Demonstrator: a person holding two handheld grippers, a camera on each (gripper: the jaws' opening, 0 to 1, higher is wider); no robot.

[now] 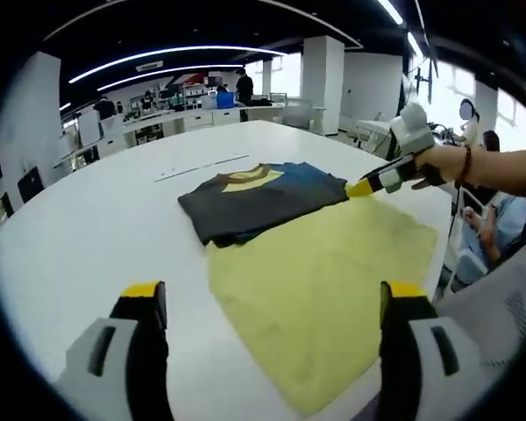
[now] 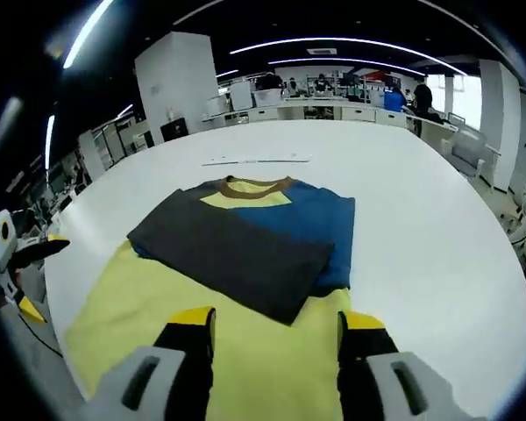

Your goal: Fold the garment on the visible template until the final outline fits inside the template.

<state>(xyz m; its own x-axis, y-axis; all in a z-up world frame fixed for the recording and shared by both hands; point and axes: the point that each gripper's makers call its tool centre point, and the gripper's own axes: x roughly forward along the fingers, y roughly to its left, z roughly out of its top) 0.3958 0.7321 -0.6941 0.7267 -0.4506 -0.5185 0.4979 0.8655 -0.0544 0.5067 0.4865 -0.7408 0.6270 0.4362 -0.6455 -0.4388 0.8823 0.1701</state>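
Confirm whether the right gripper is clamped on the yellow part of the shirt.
No. In the right gripper view the right gripper stands open above the yellow part of the shirt, jaws apart with nothing between them.

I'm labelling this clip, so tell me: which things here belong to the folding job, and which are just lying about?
Part of the job: garment, partly folded; left gripper; right gripper.
Lying about: white strip on the table beyond the collar; desks and people in the background.
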